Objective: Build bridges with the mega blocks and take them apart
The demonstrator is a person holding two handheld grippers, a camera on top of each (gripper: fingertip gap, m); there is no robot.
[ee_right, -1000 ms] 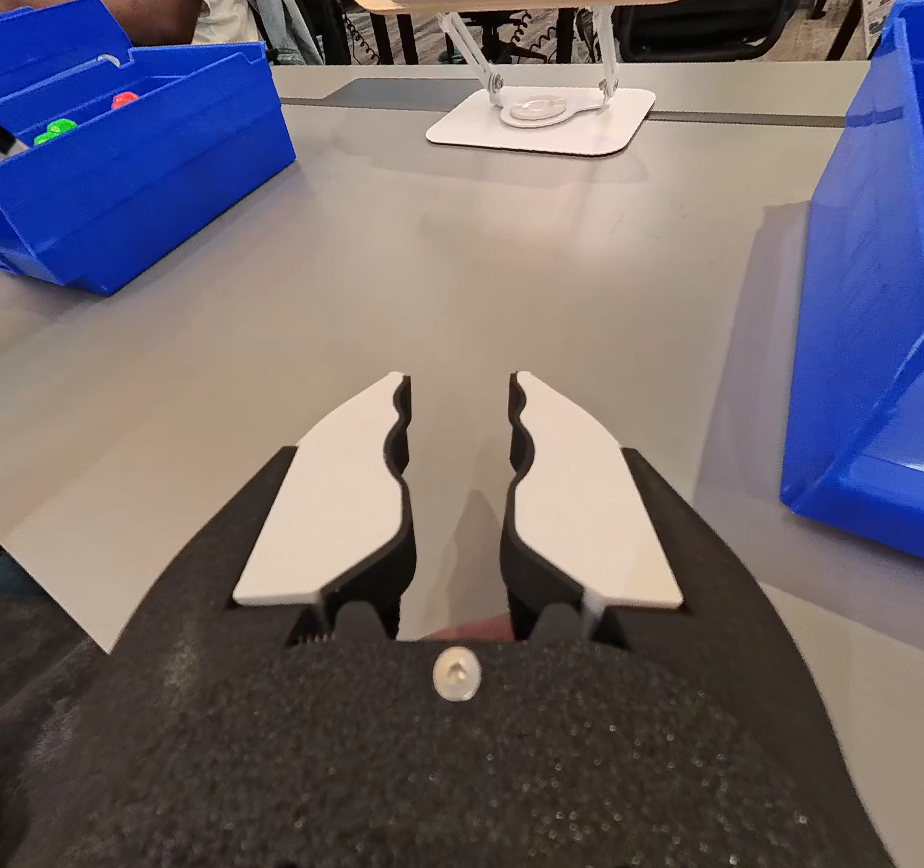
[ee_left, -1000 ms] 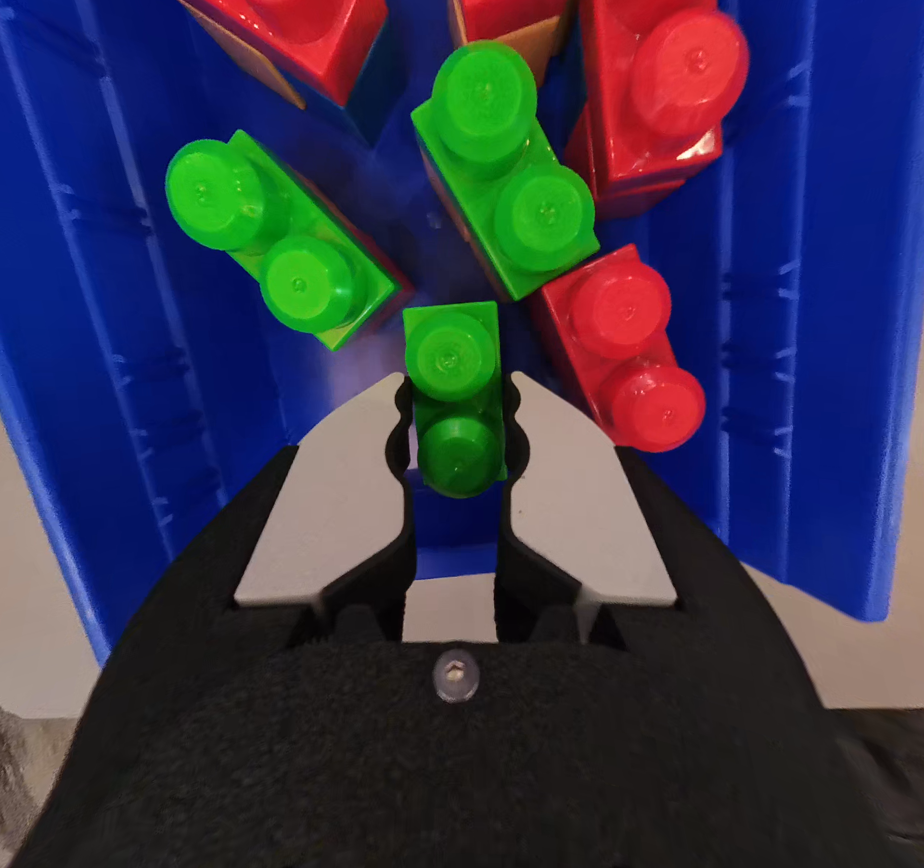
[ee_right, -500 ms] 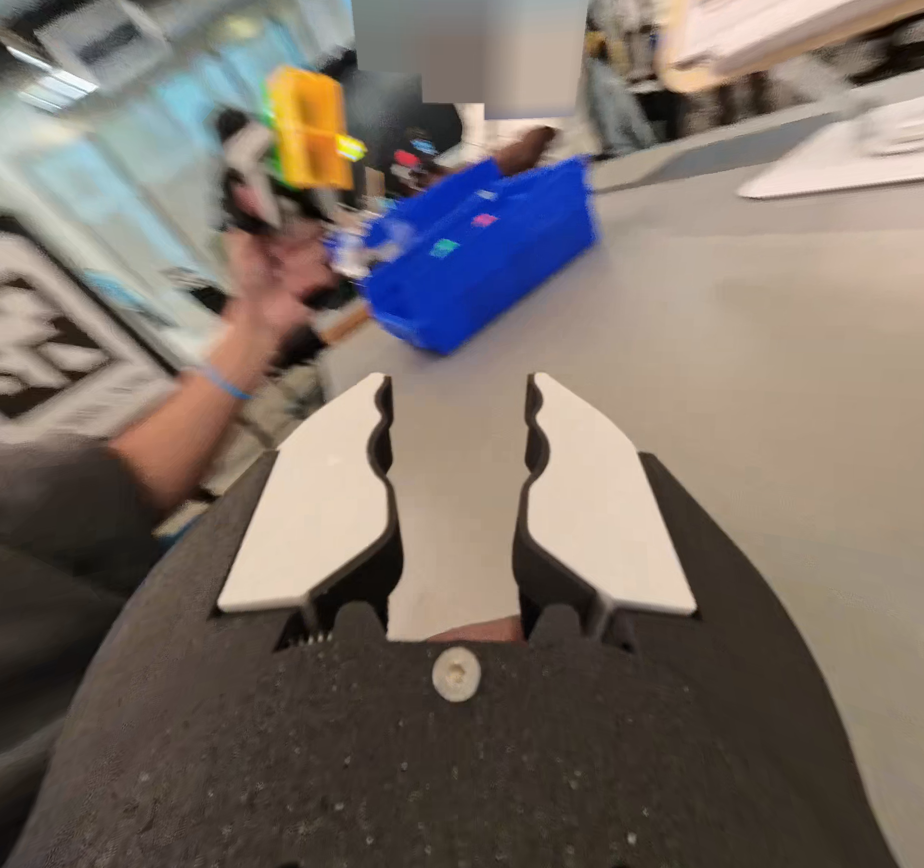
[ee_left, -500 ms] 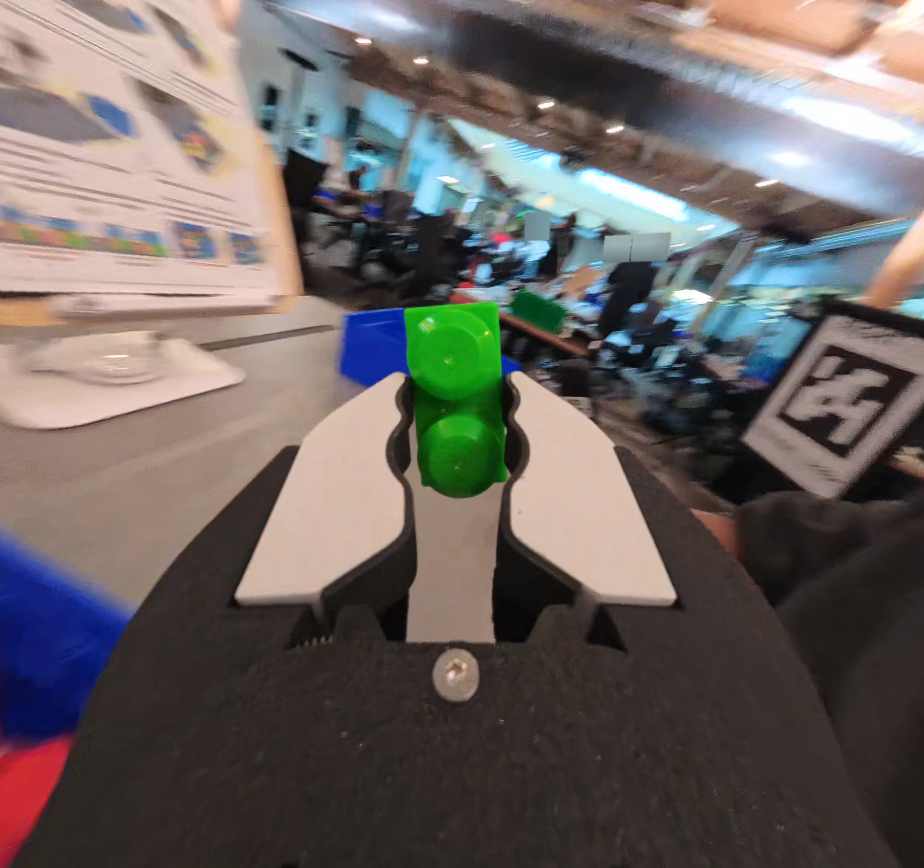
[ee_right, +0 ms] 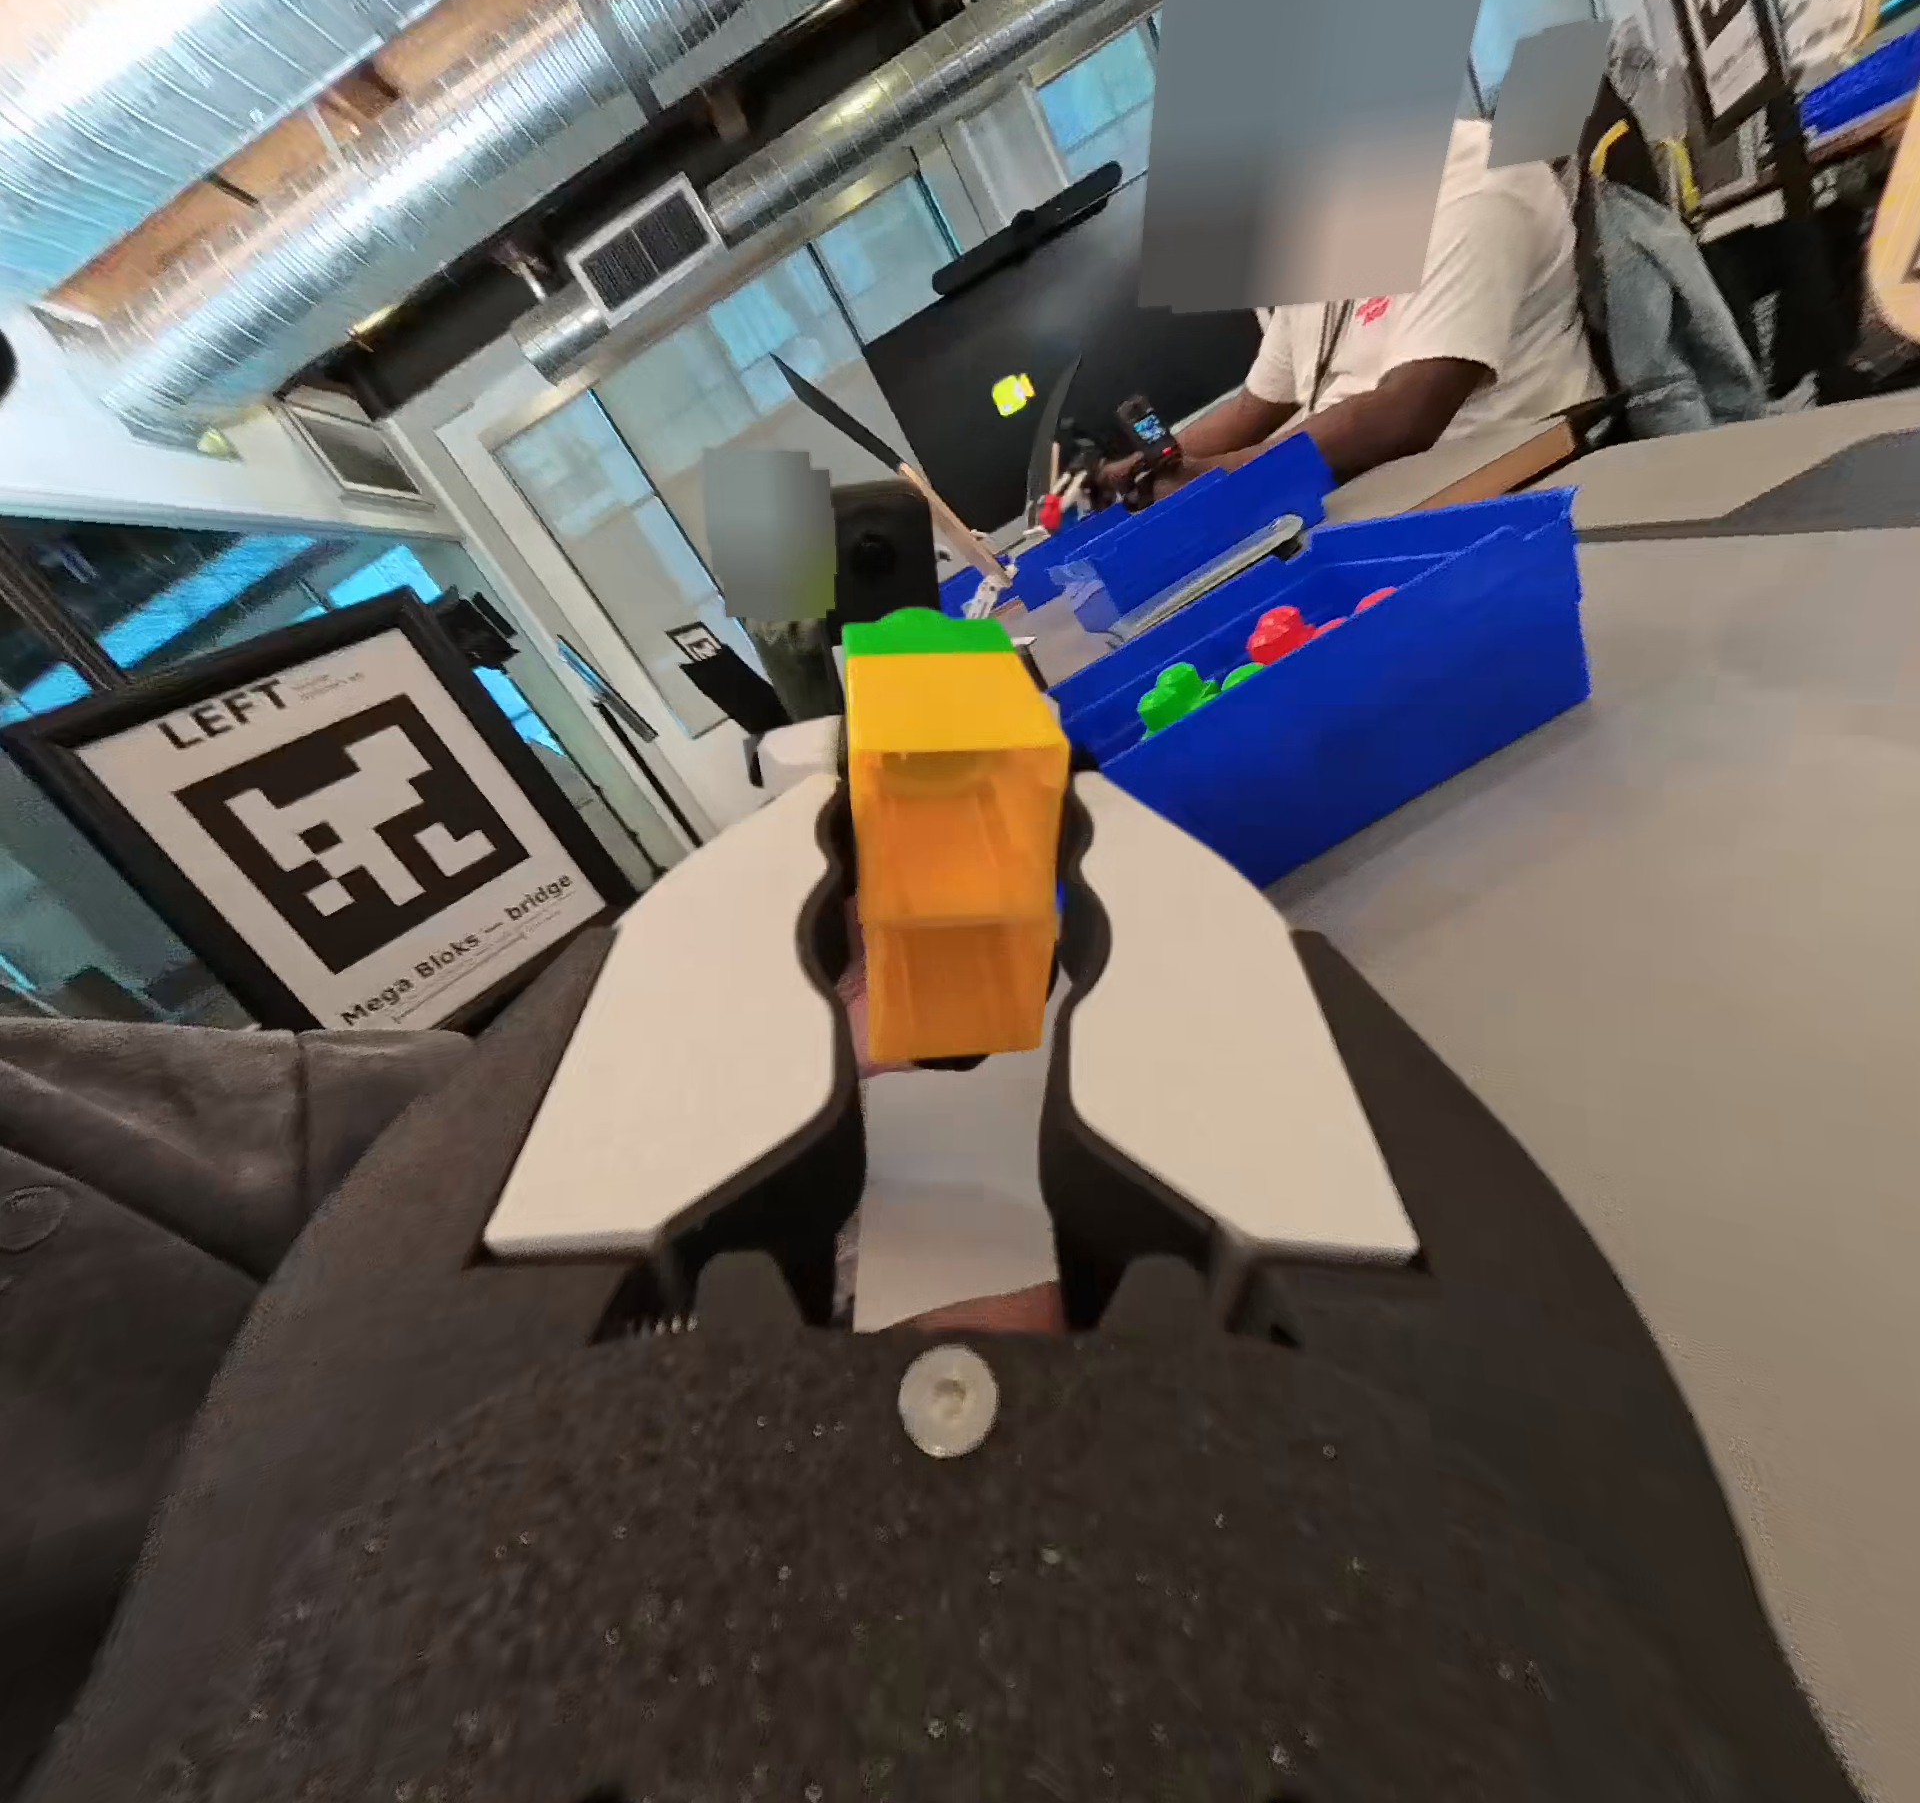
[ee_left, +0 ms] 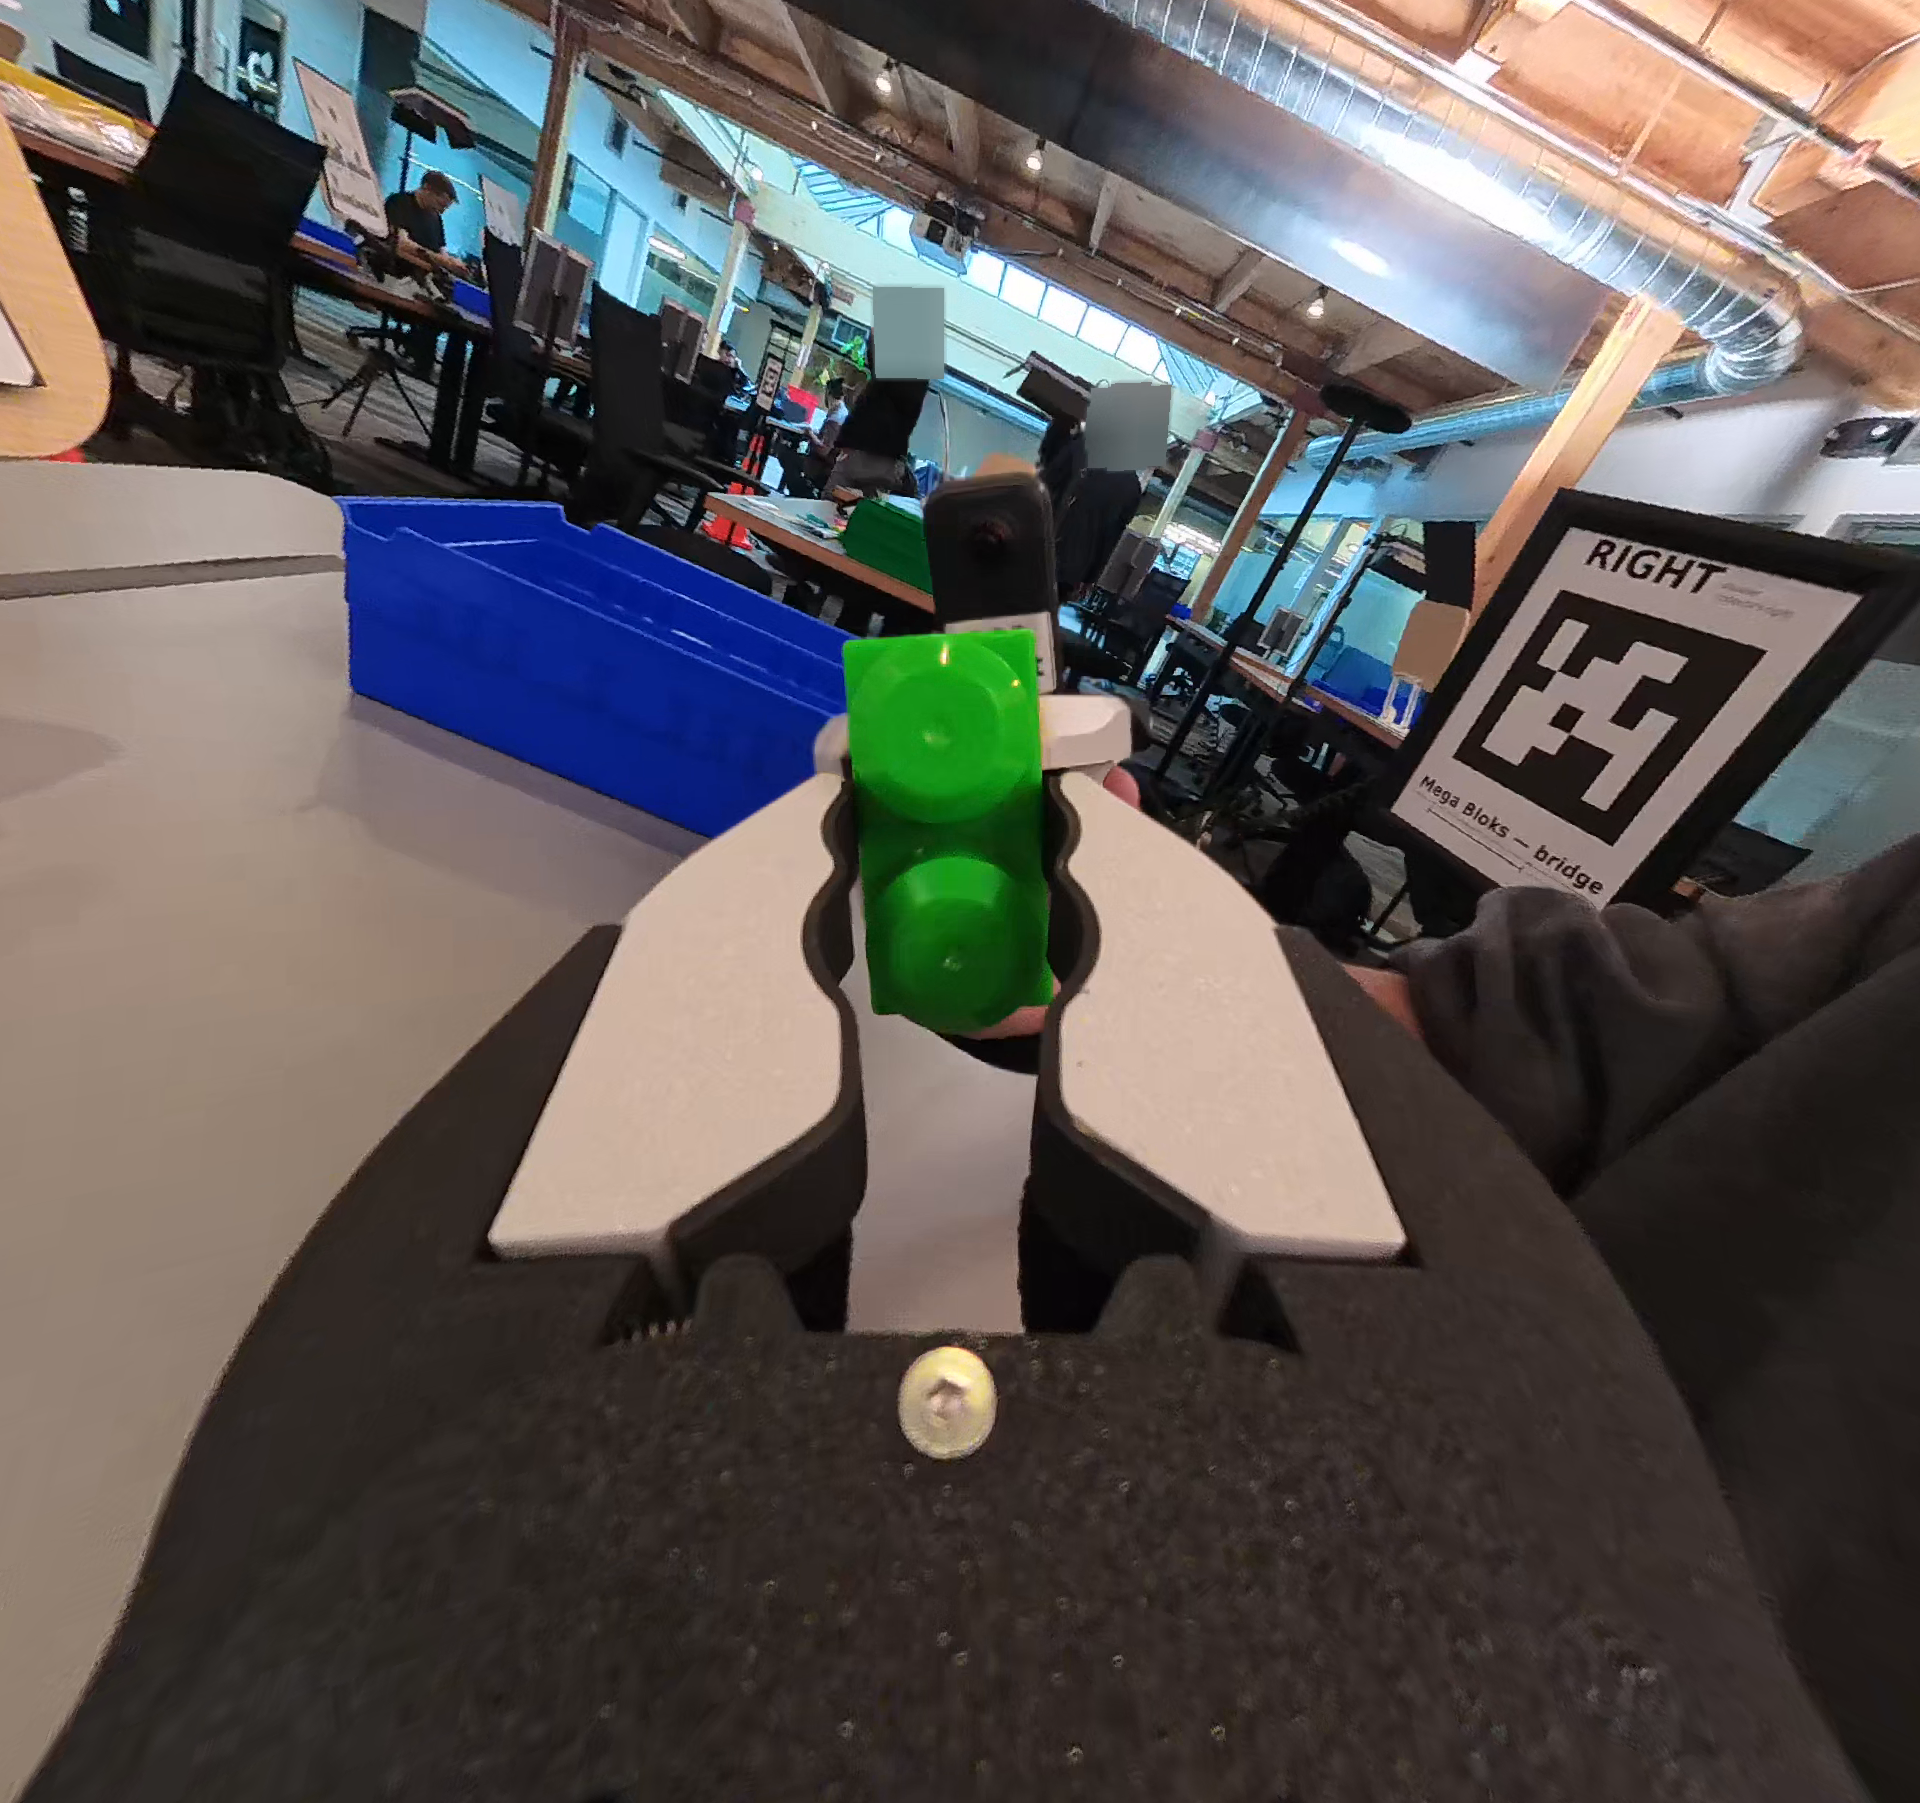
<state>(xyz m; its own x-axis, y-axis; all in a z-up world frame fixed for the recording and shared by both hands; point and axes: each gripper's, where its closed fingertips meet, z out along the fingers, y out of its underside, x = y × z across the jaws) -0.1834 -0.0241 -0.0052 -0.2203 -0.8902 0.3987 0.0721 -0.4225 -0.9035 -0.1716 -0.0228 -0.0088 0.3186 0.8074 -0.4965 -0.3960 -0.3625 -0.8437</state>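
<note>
Above the grey table (ee_left: 260, 922), clear of the bins, you now have the two grippers turned nose to nose. A second ago your left gripper (ee_left: 951, 823) was down in the blue bin (ee_right: 1351, 797) closing on a green block (ee_left: 945, 818) among the loose red and green ones. Now that block is lifted out and held in the air, with the left jaws clamped on its long sides. Your right gripper (ee_right: 951, 849) hovered empty over the table then. It has swung round to meet the block, and its pale fingertips (ee_left: 1091, 727) show just behind the block's far end in the left wrist view.

In the right wrist view the right jaws flank the block closely, but you cannot tell whether they press on it or only bracket it.

This reads as a handover or a re-grip, so the build has barely begun: no piece stands on the table yet.

The block is a two-stud piece. Its round studs face the left camera, one above the other. From the right side you see a yellow wall under a green strip and a hollow orange underside. Whether that is one block or two stacked is unclear.
</note>
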